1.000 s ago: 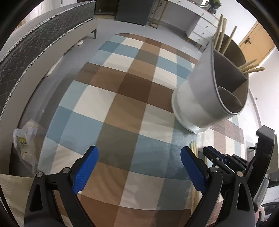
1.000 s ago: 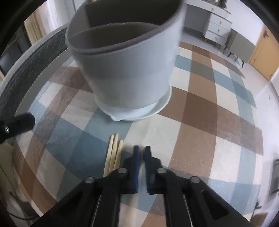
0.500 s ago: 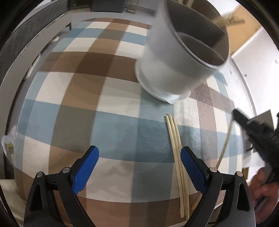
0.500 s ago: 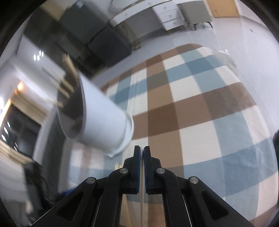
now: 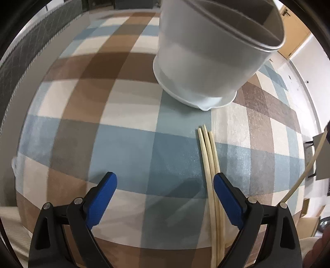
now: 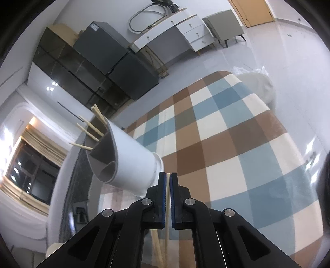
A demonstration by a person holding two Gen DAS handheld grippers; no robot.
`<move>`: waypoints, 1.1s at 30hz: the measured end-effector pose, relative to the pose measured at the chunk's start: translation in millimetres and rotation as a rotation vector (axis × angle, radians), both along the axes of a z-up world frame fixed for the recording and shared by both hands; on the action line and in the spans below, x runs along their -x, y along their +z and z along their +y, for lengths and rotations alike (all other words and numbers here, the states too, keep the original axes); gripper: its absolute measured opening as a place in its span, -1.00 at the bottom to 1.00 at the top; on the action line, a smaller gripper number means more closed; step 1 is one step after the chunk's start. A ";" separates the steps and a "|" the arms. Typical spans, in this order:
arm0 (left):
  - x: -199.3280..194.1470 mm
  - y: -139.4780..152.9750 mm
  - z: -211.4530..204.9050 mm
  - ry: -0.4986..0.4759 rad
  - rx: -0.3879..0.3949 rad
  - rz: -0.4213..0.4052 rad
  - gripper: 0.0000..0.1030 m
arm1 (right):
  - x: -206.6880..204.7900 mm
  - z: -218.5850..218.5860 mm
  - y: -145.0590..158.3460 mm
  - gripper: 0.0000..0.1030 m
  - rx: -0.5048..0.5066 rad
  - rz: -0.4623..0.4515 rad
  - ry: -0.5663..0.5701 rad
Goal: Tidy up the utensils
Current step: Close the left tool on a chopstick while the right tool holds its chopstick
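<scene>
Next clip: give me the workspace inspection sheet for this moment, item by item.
Surface: checked cloth in blue, brown and cream.
Job's things: white holder with divided compartments; chopsticks in holder; three loose chopsticks lying together on the cloth.
Clutter: nothing seen.
Grippers: left gripper open, empty; right gripper shut on one chopstick.
Cables: nothing seen.
Surroundings: dark cabinet, white drawer desk, wooden door.
</scene>
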State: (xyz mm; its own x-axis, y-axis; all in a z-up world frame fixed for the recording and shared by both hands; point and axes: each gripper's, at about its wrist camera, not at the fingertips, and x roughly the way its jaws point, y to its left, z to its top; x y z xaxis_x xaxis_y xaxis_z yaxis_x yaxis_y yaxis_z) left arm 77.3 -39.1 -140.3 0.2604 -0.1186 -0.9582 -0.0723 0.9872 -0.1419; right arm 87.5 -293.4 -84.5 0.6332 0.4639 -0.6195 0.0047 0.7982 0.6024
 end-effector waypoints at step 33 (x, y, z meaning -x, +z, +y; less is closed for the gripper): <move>-45.8 25.6 -28.2 -0.114 0.008 -0.128 -1.00 | 3.8 -3.7 9.6 -0.94 0.008 -0.031 -0.011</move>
